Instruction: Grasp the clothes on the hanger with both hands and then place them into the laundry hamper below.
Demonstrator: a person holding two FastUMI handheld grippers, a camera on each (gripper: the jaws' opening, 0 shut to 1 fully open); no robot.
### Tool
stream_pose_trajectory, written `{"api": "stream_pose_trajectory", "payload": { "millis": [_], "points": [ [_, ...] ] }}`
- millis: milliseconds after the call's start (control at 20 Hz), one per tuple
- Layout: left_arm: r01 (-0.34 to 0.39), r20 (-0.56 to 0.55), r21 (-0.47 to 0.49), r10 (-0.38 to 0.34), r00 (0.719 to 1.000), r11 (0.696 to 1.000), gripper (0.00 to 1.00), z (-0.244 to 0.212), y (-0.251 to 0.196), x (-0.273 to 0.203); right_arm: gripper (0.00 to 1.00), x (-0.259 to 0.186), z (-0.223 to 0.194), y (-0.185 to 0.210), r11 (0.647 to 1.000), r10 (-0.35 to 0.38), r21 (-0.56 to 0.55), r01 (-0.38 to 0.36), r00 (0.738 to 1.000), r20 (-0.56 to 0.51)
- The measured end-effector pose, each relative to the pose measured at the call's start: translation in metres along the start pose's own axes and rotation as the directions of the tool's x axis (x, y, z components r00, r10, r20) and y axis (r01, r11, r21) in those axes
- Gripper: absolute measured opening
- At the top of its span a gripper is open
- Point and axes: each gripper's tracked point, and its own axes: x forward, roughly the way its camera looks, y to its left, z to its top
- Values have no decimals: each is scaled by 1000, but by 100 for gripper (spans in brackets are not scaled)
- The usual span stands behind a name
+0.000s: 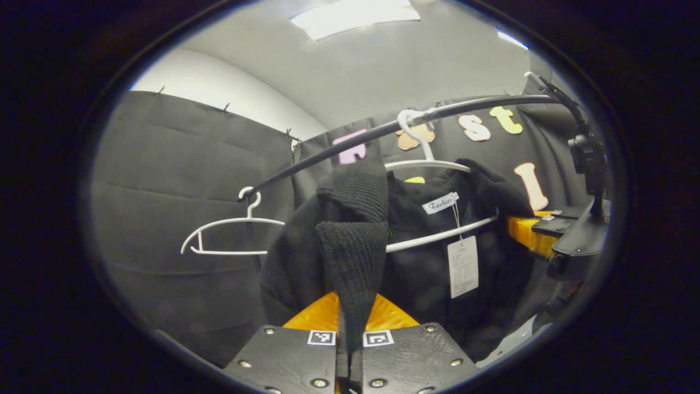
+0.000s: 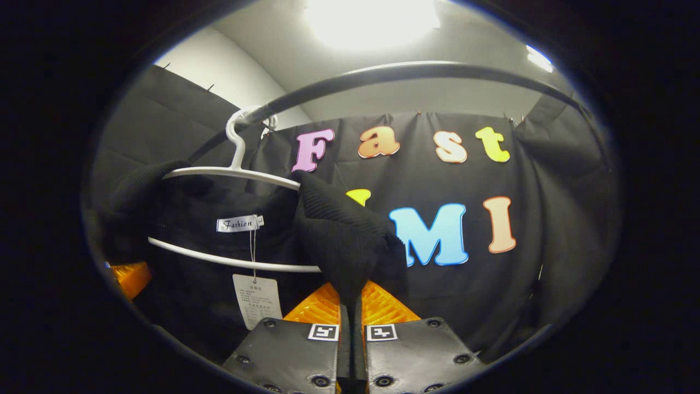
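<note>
Both grippers clamp black sweater (image 1: 350,246): left gripper (image 1: 350,320) jaws closed on one knit shoulder fold, right gripper (image 2: 350,306) jaws closed on other. Sweater hangs on white hanger (image 1: 421,164) hooked over dark rail (image 1: 339,150). Second white hanger (image 1: 229,235) hangs bare nearby. Paper tag (image 1: 462,266) dangles from collar.

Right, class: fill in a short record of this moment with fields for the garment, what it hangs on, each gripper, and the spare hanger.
garment: black knit sweater, paper tag dangling from the collar
support: white hanger hooked on the dark rail
left gripper: shut on a fold of the sweater's shoulder
right gripper: shut on the sweater's other shoulder
spare hanger: white, bare, further along the rail
stage: sweater gripped on both sides, not yet off the hanger
</note>
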Motion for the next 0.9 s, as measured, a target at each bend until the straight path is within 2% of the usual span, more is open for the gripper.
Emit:
{"api": "stream_pose_trajectory", "payload": {
  "millis": [50, 100, 450, 600, 650, 700, 750, 900],
  "points": [
    [-13, 25, 13, 12, 1000, 1000, 3, 9, 6, -3, 0, -3, 6, -4, 1000, -14, -19, 14, 1000, 17],
    [-18, 48, 24, 17, 999, 1000, 4, 17, 11, -7, 4, -5, 13, -8, 999, -27, -31, 28, 999, 41],
    [-89, 171, 62, 77, 982, 994, 4, 67, 60, -24, 4, -8, 53, -41, 988, -112, -81, 130, 973, 203],
    [-134, 221, 73, 115, 969, 988, 3, 83, 87, -20, 4, -2, 64, -56, 982, -147, -84, 171, 960, 239],
    [-128, 231, 71, 108, 967, 989, 3, 87, 90, -18, 7, 1, 67, -61, 981, -153, -76, 178, 955, 256],
    [-119, 243, 75, 97, 965, 990, 3, 91, 91, -15, 0, 7, 70, -65, 982, -156, -65, 180, 950, 272],
    [-123, 259, 83, 98, 961, 989, 3, 96, 95, -13, 4, 10, 69, -69, 980, -165, -60, 188, 947, 275],
    [-145, 298, 95, 111, 948, 985, 3, 109, 109, 2, 4, 23, 63, -77, 979, -179, -42, 197, 946, 270]
  ]
}}
